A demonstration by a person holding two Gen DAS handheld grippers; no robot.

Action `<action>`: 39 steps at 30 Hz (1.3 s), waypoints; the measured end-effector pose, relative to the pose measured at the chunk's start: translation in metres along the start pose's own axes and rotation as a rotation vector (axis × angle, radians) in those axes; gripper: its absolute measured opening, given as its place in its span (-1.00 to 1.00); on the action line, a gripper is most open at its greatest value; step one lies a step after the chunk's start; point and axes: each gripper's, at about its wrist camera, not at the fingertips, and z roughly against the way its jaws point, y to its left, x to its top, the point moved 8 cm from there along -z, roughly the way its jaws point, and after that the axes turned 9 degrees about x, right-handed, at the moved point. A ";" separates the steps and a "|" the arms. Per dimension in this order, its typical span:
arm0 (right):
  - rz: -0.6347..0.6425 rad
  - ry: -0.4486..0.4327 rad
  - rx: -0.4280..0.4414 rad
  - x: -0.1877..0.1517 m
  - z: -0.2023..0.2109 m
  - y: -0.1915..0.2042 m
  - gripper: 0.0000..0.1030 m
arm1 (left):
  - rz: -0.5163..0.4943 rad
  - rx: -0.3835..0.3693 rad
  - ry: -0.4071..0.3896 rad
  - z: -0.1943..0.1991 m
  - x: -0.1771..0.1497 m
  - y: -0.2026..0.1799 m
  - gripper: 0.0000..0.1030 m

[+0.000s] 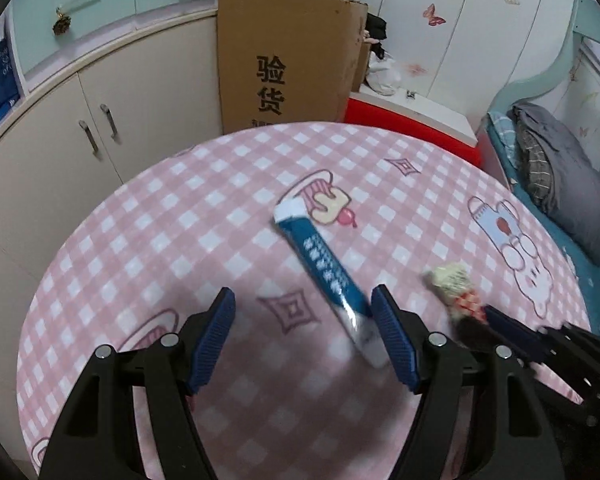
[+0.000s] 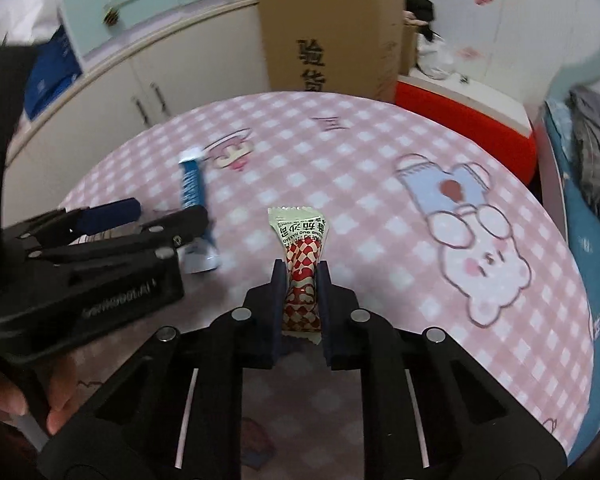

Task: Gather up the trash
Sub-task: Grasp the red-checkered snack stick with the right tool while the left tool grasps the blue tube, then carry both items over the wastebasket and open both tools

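A long blue-and-white wrapper (image 1: pixel 320 268) lies slantwise on the round table with its pink checked cloth (image 1: pixel 140 240). My left gripper (image 1: pixel 304 292) hangs open over it, and the wrapper's near end lies against the inside of the right finger (image 1: pixel 384 320). In the right wrist view, my right gripper (image 2: pixel 301 266) is shut on a cream and red-checked snack packet (image 2: pixel 300 232), pinching its middle. The left gripper (image 2: pixel 170 210) shows at the left there, above the blue wrapper (image 2: pixel 190 184). In the left wrist view the snack packet (image 1: pixel 454 280) sits at the right gripper's (image 1: pixel 484 312) tip.
A tall cardboard box (image 1: pixel 288 56) stands behind the table, with a red box with a white lid (image 1: pixel 416 120) beside it. Beige cabinets (image 1: pixel 80 128) line the left. A bed with grey bedding (image 1: pixel 560 160) is at the right. A hand (image 2: pixel 56 412) grips the left gripper's handle.
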 end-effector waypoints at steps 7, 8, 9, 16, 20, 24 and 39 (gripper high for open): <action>-0.039 -0.032 0.041 -0.002 0.006 -0.007 -0.73 | -0.088 0.071 -0.037 -0.004 0.005 -0.015 0.15; -0.039 -0.035 0.052 -0.002 0.008 -0.005 -0.76 | -0.101 0.064 -0.041 -0.003 0.005 -0.017 -0.05; -0.040 -0.036 0.060 -0.001 0.008 -0.003 -0.76 | -0.112 0.060 -0.045 -0.001 0.005 -0.017 -0.44; -0.014 -0.035 0.071 -0.006 0.010 0.019 -0.80 | -0.096 -0.031 -0.021 0.012 -0.011 -0.006 -0.86; -0.003 -0.043 0.089 -0.012 0.017 0.037 -0.81 | -0.077 -0.075 -0.030 0.032 -0.026 0.012 -0.87; 0.020 -0.055 0.118 -0.018 0.029 0.067 -0.81 | -0.043 -0.093 -0.064 0.062 -0.040 0.044 -0.87; 0.148 -0.085 0.318 -0.057 0.046 0.266 -0.81 | 0.149 -0.034 -0.117 0.141 -0.118 0.233 -0.87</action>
